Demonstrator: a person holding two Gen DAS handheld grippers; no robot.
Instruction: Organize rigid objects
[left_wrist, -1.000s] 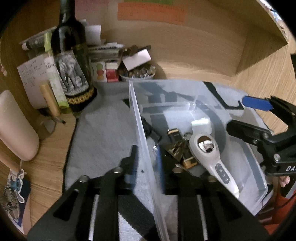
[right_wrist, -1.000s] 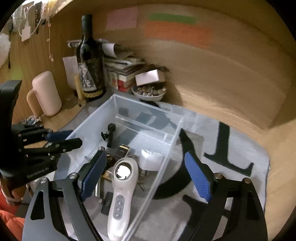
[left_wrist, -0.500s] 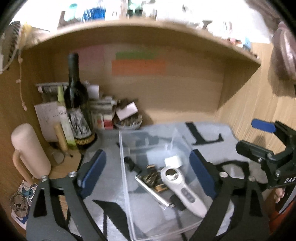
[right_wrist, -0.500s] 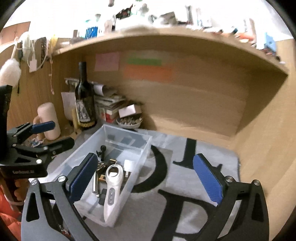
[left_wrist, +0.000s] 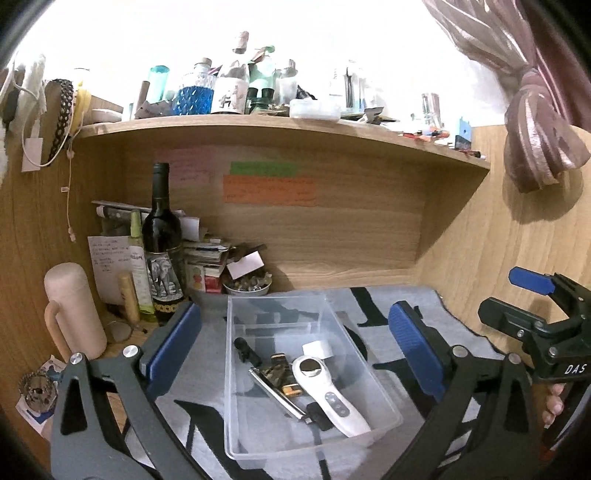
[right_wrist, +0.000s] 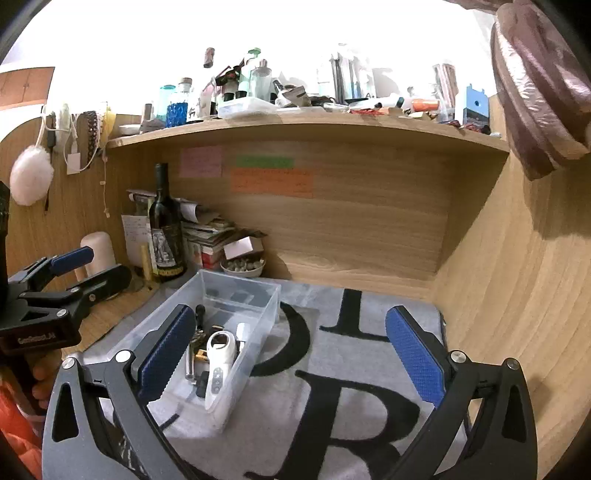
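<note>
Left gripper (left_wrist: 295, 350) jaws just opened wide, nothing between — right gripper (right_wrist: 291, 354) wide too, empty. Wine bottle (left_wrist: 161, 251) far left; clear bin (left_wrist: 354, 339) holds white handheld device (left_wrist: 328, 397) mid-mat; grey mat (right_wrist: 351, 369) bare rightward — wooden side wall (right_wrist: 517, 295) bounds it.

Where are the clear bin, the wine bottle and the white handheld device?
bin (left_wrist: 384, 397), left wrist view, right wall
bottle (left_wrist: 162, 236), left wrist view, dark body above the label
device (left_wrist: 328, 397), left wrist view, middle of its handle

The writing on the orange note (left_wrist: 269, 190) is too small to read. At three o'clock in the left wrist view, the right gripper (left_wrist: 517, 295) runs off the frame edge.
</note>
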